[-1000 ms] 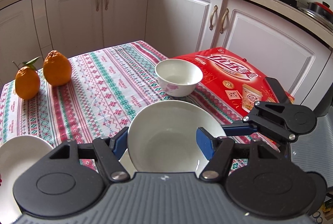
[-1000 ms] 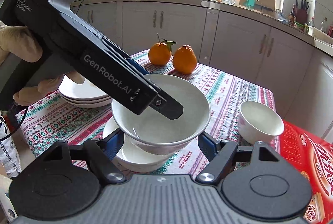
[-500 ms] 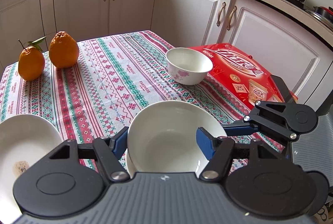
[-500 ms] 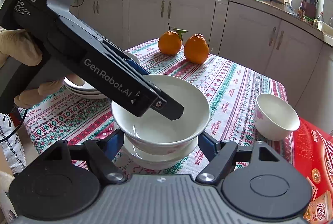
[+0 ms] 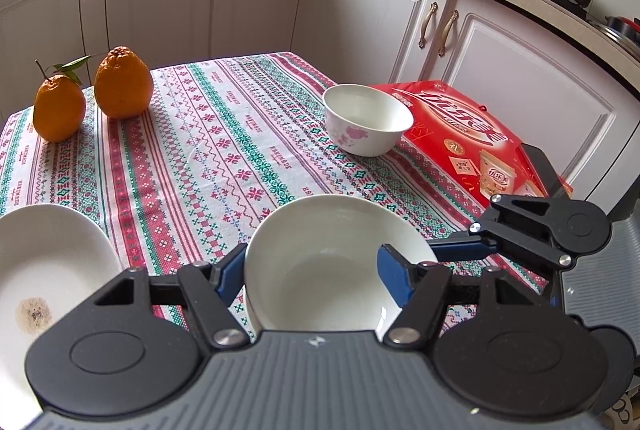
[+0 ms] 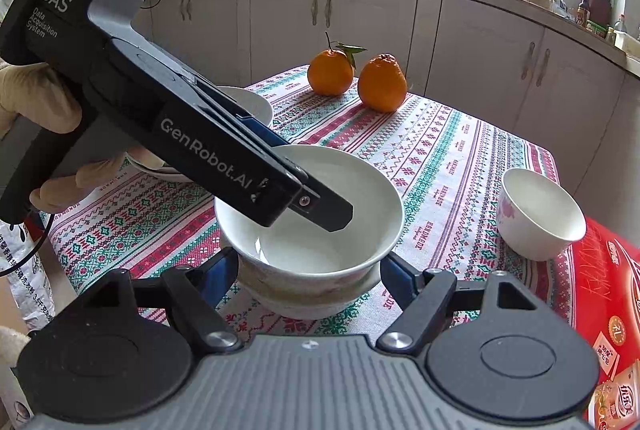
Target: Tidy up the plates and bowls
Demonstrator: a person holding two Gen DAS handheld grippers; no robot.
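Note:
A large white bowl (image 5: 320,254) (image 6: 312,230) sits nested in a second bowl (image 6: 316,300) on the patterned tablecloth. My left gripper (image 5: 312,270) reaches over its rim, one finger inside the bowl and one outside, jaws apart. In the right wrist view the left gripper's finger (image 6: 320,208) lies inside the bowl. My right gripper (image 6: 308,270) is open, its fingers on either side of the stacked bowls. A small white bowl with a pink flower (image 5: 366,118) (image 6: 540,212) stands to the right. A stack of white plates (image 5: 44,270) (image 6: 244,102) sits at the left.
Two oranges (image 5: 90,92) (image 6: 356,76) stand at the far end of the table. A red flat box (image 5: 468,134) (image 6: 604,310) lies at the right edge. White kitchen cabinets (image 5: 360,14) surround the table.
The large bowl has come down into the second bowl, and both cameras have tilted so the table looks farther off. The right gripper stays open around the bowls.

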